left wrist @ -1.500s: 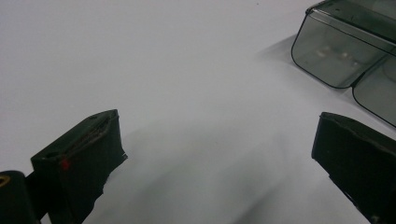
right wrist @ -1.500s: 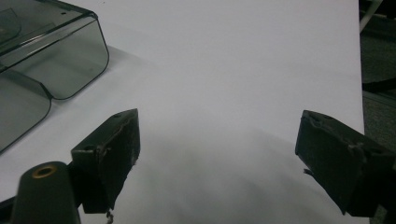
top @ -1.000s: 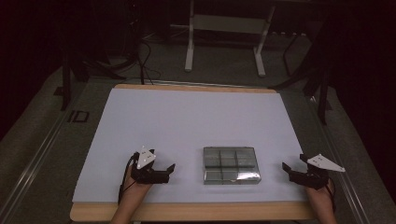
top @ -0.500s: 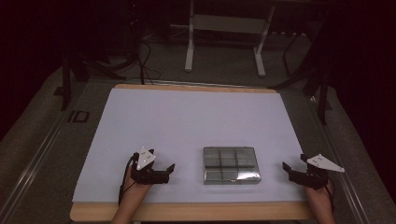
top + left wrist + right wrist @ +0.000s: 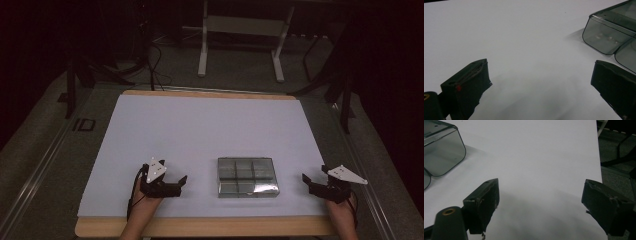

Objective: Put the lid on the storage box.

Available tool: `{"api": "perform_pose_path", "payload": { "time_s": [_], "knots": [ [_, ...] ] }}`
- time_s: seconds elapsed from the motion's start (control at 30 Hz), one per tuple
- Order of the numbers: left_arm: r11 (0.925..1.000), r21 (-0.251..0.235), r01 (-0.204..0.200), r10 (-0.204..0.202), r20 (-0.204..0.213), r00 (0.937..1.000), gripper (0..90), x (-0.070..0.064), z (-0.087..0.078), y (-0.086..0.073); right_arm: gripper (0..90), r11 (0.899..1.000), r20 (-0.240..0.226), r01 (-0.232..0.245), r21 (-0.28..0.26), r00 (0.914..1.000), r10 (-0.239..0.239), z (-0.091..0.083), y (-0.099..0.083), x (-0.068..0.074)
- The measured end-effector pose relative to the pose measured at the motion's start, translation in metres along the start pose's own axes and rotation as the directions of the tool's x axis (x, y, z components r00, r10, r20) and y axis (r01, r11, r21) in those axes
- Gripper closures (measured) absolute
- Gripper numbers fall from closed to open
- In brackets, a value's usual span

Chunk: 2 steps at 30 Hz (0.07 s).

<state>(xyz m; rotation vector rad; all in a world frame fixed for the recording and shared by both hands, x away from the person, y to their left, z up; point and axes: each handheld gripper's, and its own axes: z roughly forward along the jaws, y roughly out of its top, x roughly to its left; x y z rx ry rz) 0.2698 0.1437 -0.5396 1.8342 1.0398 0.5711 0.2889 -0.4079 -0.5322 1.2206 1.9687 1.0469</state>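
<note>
Two wide-open, empty grippers, left gripper (image 5: 181, 182) and right gripper (image 5: 306, 181), flanking clear box (image 5: 247, 177).

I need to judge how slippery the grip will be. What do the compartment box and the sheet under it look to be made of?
The compartment box looks like smoky clear plastic, glossy: the dividers show through its lid and its rounded corners catch glints. The white sheet looks matte, likely paper or a thin mat; it shows soft shadows and no glare.

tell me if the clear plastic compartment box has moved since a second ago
No. The clear plastic compartment box sits at the same spot near the front edge of the white table mat, between both grippers.
</note>
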Motion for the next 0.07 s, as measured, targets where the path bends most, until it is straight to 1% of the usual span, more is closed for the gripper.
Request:
{"api": "perform_pose_path", "payload": {
  "time_s": [0.07],
  "knots": [
    [1.0000, -0.002, 0.002, -0.002, -0.001, 1.0000, 2.6, 0.0002, -0.0001, 0.0000, 14.7, 1.000, -0.001, -0.001, 0.000, 1.0000, 0.001, 0.0000, 0.0000, -0.0003]
  ]
}}
